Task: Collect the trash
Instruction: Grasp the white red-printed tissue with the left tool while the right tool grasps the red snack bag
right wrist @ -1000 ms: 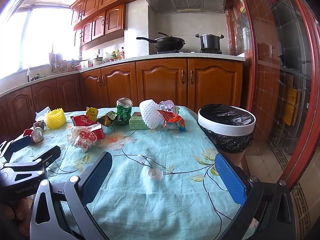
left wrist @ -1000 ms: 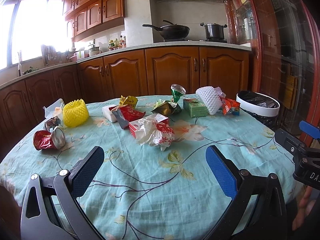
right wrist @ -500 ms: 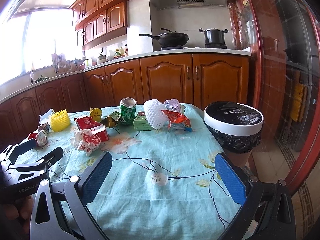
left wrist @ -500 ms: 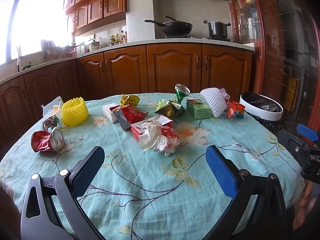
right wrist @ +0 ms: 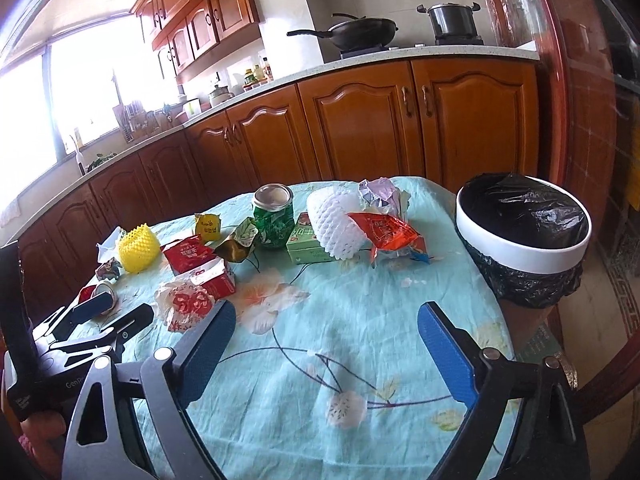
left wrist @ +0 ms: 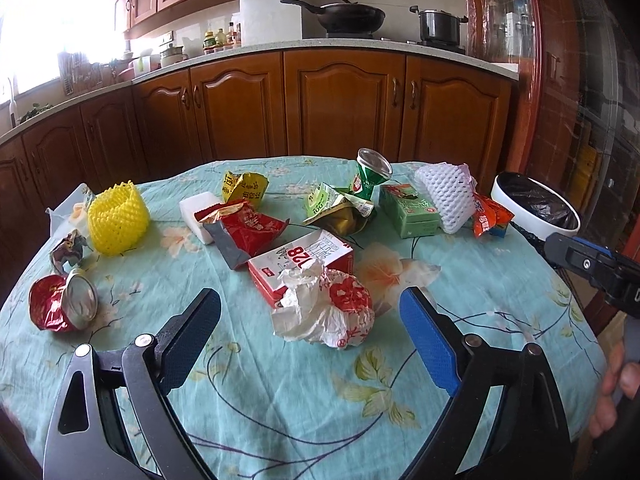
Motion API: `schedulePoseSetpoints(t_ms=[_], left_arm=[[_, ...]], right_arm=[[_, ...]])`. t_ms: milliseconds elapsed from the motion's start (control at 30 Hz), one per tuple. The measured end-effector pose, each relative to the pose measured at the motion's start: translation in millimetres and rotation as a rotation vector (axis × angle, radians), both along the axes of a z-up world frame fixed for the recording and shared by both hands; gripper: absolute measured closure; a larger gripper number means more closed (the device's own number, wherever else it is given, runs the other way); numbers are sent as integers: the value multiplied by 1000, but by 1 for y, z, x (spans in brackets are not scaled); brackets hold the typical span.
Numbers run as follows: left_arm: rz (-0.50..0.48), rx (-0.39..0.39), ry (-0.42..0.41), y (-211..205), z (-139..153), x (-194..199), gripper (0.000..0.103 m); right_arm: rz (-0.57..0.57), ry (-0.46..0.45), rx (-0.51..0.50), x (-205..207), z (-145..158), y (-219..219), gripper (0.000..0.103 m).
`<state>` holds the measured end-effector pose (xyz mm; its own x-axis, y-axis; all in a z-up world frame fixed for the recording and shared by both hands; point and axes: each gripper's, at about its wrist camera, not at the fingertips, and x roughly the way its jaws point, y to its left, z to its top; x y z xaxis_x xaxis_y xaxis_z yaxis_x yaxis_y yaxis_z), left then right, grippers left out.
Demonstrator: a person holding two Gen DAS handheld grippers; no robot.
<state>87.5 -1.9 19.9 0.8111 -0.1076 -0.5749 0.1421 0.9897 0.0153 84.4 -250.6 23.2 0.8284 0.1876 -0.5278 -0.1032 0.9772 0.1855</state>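
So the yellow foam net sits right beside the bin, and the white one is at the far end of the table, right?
Swapped. In the right wrist view, the white foam net lies nearest the bin, while the yellow foam net sits toward the far end of the table.

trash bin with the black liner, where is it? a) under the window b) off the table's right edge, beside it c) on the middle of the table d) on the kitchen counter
b: the trash bin stands past the right edge of the table, lower than the tablecloth, while the litter lies on the table itself.
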Motion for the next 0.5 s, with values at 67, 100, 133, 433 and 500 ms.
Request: schedulePoseSetpoints(t_ms=[67, 100, 133, 433, 500], left_arm=[[-17, 4, 28, -2, -2, 10, 10], [-20, 3, 40, -2, -4, 15, 10], [-23, 1, 54, -2, -7, 19, 10], [-37, -14, 132, -2, -24, 44, 28], [-45, -32, 152, -2, -27, 47, 40]], right_arm=[[-1, 16, -3, 15, 1, -3, 16], [-1, 22, -8, 22, 2, -4, 16], [-4, 27, -17, 29, 3, -6, 17], [0, 134, -135, 99, -18, -17, 31], [2, 159, -142, 110, -24, -19, 38]])
